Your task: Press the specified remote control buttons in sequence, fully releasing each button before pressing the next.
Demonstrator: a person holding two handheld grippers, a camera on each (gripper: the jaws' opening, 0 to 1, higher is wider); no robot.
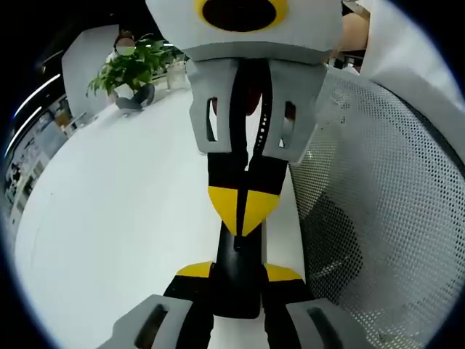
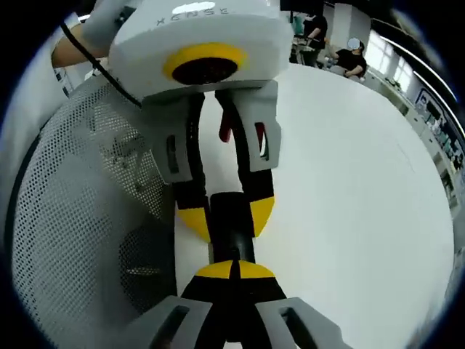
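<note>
Black remote control (image 1: pixel 236 273) held level over the white table (image 1: pixel 131 218), clamped at one end by the left gripper (image 1: pixel 236 280); right gripper (image 2: pixel 232 273), jaws closed, touches its top; writing on housing unreadable

Black remote control (image 1: pixel 236 273) (image 2: pixel 232 225), slim, lengthwise above white table (apparently clamped at both ends), buttons unreadable

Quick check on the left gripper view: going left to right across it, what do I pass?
Potted plant at the far edge → bare white table → black remote held between the two grippers → white perforated mesh chair.
</note>
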